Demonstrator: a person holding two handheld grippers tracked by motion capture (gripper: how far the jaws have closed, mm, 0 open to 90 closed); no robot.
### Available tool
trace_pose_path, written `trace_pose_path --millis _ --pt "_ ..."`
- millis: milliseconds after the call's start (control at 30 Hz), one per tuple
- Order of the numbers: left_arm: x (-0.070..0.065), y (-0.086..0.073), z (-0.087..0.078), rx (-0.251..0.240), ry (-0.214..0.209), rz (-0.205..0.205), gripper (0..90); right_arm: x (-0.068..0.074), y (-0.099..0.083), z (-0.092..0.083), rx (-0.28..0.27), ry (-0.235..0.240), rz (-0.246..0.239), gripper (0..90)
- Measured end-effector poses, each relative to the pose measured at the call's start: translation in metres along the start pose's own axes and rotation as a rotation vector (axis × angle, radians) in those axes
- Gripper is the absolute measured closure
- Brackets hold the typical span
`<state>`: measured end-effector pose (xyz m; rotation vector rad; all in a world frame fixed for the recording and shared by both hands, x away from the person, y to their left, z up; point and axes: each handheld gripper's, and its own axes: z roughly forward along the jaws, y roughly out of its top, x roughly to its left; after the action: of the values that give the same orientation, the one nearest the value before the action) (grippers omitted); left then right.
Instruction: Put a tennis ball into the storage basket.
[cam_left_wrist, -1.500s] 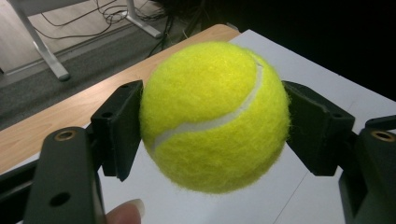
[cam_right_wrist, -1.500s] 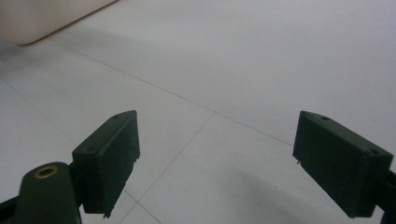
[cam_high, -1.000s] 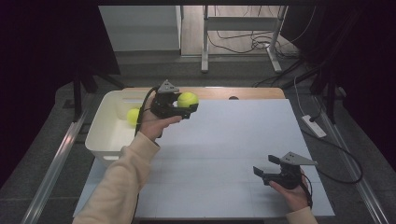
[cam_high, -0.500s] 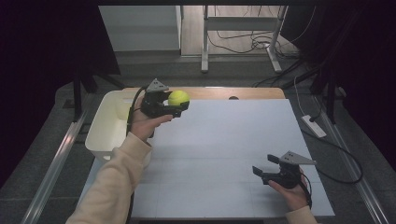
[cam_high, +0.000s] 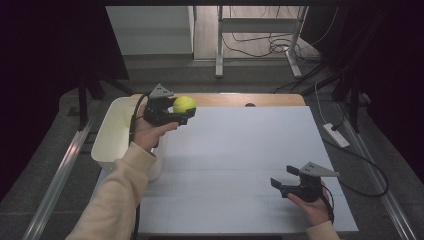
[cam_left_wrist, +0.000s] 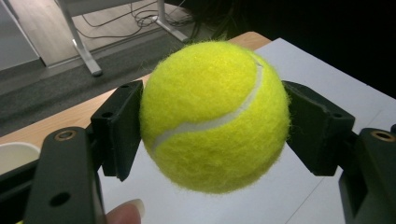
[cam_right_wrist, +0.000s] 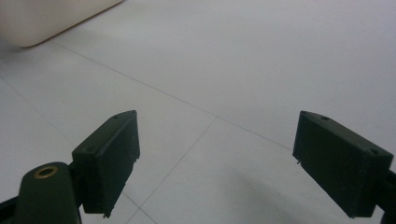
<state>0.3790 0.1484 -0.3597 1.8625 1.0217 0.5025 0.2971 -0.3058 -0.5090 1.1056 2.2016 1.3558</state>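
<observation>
Left tongs (cam_high: 186, 114) clamp the ball (cam_high: 184, 104) by 2 small patches of fuzz, just right of the bin (cam_high: 112, 131). Any jolt could roll it out onto the bench (cam_high: 235, 160); right tongs (cam_high: 284, 176) hang open, well apart.

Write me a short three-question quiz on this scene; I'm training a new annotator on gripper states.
1. True or false: the left gripper is shut on the tennis ball.
2. Are the right gripper's jaws open or shut?
3. Multiple choice: the white tub sits at which edge of the table in the high view? A) left B) right C) near edge

Key
1. True; both pads press the ball's sides.
2. Open, with nothing between them, above the bare white tabletop.
3. A.
</observation>
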Motion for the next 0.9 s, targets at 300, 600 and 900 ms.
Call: trace_pose_path --millis 300,600,900 --pt "0.012 -0.003 -0.007 0.013 0.034 -0.016 27.2 0.0 0.0 0.001 0.001 0.0 -0.002 14.4" --pt "0.023 -0.007 -0.015 0.02 0.065 -0.027 27.1 0.0 0.0 0.001 0.004 0.002 -0.004 14.4" --pt "0.032 -0.008 -0.027 0.003 0.078 -0.044 27.2 0.0 0.0 0.0 0.002 -0.002 -0.003 14.4"
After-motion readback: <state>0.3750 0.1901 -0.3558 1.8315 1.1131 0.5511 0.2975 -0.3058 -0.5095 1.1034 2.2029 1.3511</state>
